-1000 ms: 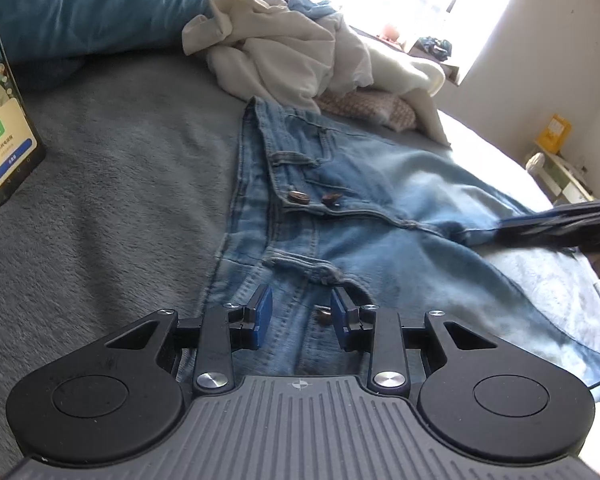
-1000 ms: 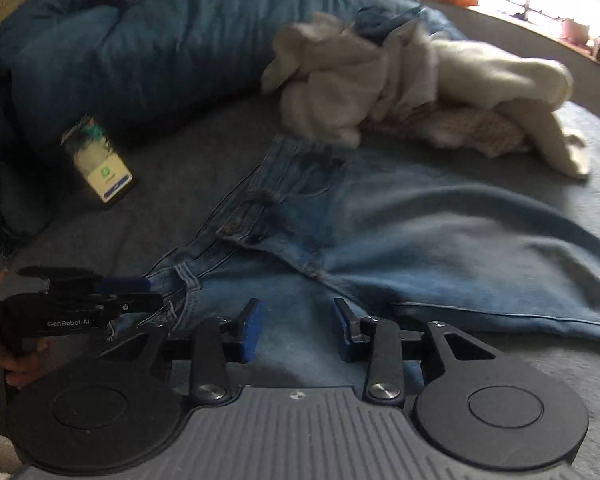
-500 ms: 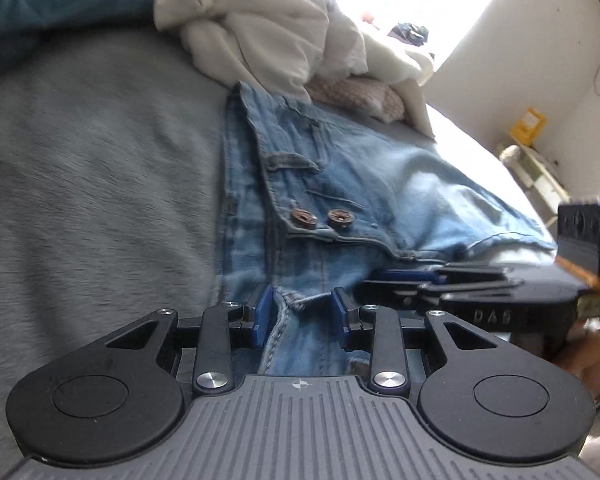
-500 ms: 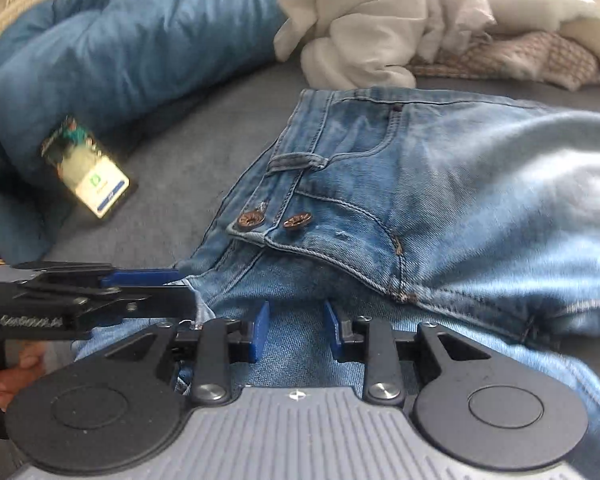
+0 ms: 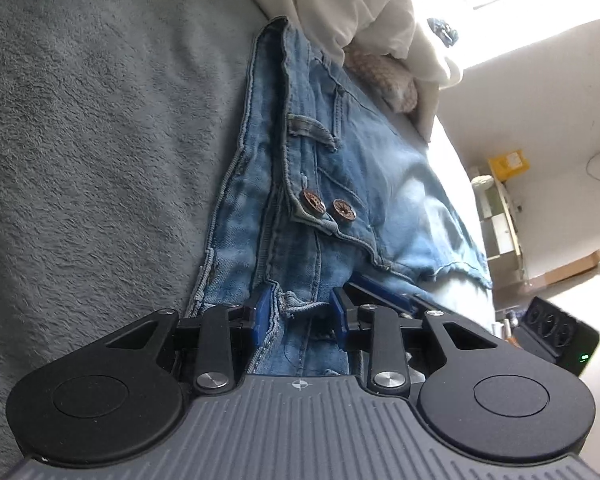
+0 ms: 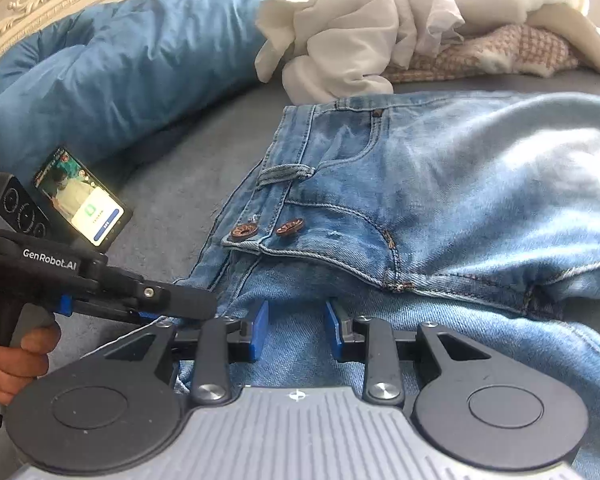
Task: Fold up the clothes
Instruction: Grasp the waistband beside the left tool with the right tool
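Note:
Light blue jeans (image 5: 340,184) lie flat on the grey bed, waistband with two copper buttons (image 5: 328,206) facing me; they also show in the right wrist view (image 6: 440,200). My left gripper (image 5: 300,314) is open, its blue pads either side of the near waistband edge with denim between them. My right gripper (image 6: 296,330) is open and rests low over the denim just below the fly. In the right wrist view the left gripper (image 6: 172,304) reaches in from the left onto the waistband corner.
A pile of white and pink clothes (image 6: 380,32) lies beyond the jeans. A rolled blue duvet (image 6: 120,68) runs along the headboard. A lit phone (image 6: 82,196) lies on the grey blanket (image 5: 100,140). The bed edge and a wall are at right (image 5: 540,120).
Both grippers have moved forward and down onto the near waistband of the jeans. The left gripper has tilted, and denim now sits between its pads. Both stay open.

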The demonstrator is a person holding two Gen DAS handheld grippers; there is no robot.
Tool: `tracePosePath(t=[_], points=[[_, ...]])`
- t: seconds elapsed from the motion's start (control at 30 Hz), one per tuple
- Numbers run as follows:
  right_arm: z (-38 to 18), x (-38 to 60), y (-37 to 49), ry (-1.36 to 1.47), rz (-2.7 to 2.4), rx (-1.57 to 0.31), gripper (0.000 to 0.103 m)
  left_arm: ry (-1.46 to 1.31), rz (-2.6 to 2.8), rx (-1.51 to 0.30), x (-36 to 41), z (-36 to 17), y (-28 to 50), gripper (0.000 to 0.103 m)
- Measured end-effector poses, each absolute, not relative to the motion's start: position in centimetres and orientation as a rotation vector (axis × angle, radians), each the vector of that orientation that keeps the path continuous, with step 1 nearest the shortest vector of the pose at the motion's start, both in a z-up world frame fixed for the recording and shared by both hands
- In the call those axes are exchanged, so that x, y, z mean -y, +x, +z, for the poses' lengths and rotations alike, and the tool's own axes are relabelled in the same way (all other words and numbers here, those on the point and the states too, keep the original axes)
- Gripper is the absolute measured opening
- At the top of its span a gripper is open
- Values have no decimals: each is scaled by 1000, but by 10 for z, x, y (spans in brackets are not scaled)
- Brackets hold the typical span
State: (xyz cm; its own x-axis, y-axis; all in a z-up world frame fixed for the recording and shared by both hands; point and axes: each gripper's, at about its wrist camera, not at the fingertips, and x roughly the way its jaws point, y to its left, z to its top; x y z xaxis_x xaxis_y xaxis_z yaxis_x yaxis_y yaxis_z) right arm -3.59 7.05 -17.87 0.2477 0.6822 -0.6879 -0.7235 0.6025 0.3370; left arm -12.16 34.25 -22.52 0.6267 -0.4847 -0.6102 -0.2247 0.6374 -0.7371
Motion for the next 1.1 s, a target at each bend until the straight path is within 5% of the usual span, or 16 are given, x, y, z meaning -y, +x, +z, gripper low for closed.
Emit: tracePosePath(t=[0.2, 0.4, 0.6, 0.8, 0.9, 0.97, 1.03, 1.1], points=[[-161, -78, -47, -156, 961, -804, 33, -968, -208, -949, -357, -226, -133, 31], [-146, -120, -63, -540, 1079, -584, 34, -858, -241, -957, -347, -221, -132, 34], [-168, -156, -59, -810, 1110, -562, 35, -959, -229, -887, -351, -235, -137, 33], [-163, -157, -66, -795, 1084, -561, 13, -1029, -234, -868, -359, -240, -146, 26], [-169, -160, -74, -811, 1066, -539, 13, -1010, -243, -873, -357, -240, -146, 28], [-174, -164, -75, -825, 1062, -530, 13, -1005, -231, -863, -356, -240, -143, 25], [-174, -164, -75, -818, 1058, -521, 11, -1007, -186, -821, -357, -239, -146, 7], [-168, -163, -71, -771, 1055, -529, 10, -1021, -151, -772, -359, -238, -151, 5]])
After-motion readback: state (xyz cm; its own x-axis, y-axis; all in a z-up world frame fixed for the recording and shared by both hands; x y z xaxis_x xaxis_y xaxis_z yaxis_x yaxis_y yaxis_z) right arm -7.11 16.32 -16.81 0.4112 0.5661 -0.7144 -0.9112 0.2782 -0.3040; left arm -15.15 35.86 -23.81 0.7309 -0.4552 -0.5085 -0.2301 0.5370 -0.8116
